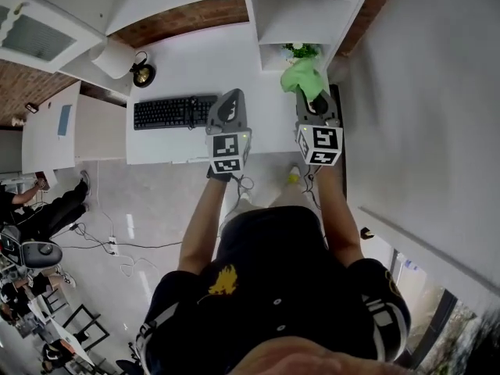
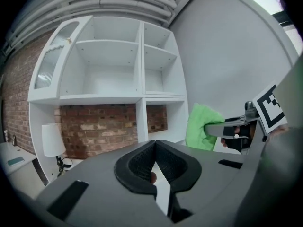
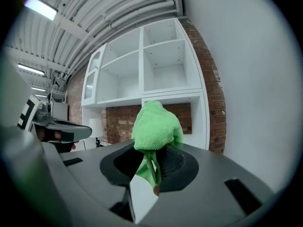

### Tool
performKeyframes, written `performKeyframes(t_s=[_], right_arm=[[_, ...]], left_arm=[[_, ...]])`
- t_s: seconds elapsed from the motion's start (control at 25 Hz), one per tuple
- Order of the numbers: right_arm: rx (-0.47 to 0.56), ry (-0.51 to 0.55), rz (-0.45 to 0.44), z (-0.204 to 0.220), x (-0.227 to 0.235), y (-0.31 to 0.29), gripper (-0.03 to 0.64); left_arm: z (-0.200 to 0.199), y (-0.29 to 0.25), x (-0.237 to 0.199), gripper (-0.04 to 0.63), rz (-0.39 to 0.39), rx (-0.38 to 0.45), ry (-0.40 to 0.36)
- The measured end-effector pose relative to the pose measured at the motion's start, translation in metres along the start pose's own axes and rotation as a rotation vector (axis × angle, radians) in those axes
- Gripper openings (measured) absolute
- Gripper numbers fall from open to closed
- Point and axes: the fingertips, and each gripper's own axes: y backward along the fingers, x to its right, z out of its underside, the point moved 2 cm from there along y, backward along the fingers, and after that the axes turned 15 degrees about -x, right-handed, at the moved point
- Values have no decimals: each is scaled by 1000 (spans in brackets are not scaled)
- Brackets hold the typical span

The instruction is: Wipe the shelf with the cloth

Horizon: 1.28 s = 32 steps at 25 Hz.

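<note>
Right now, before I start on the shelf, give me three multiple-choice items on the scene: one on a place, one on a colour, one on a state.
1. Where does the black computer keyboard lie?
A. on the white desk
B. on the floor
C. inside a shelf compartment

2. What colour is the crumpled fluffy cloth?
A. blue
B. green
C. white

3. What state is the right gripper in?
A. open and empty
B. shut on the cloth
C. shut on nothing

Answers:
1 A: the head view shows it flat on the desktop.
2 B: it is bright green in every view.
3 B: the right gripper view shows the cloth pinched between its jaws.
</note>
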Motion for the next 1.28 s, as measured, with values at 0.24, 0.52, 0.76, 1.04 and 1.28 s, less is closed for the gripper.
performKeyframes(t_s=[0.24,0.52,0.76,1.04,1.28], right_arm=[[27,-69,22,13,-111,41,83],[41,-29,71,23,-203,123,83],[69,4,110,48,-199,213,83],[87,-29,24,92,-235,273,83],[100,-15,-20,109,-289,327,83]], left_arm=[[34,70,-49,18,63,42,19],[64,154,-55,18,207,79,-8],[78,219,-3,17,229,104,-58],[129,306,30,17,179,46,-97],[158,380,30,18,156,45,-114]])
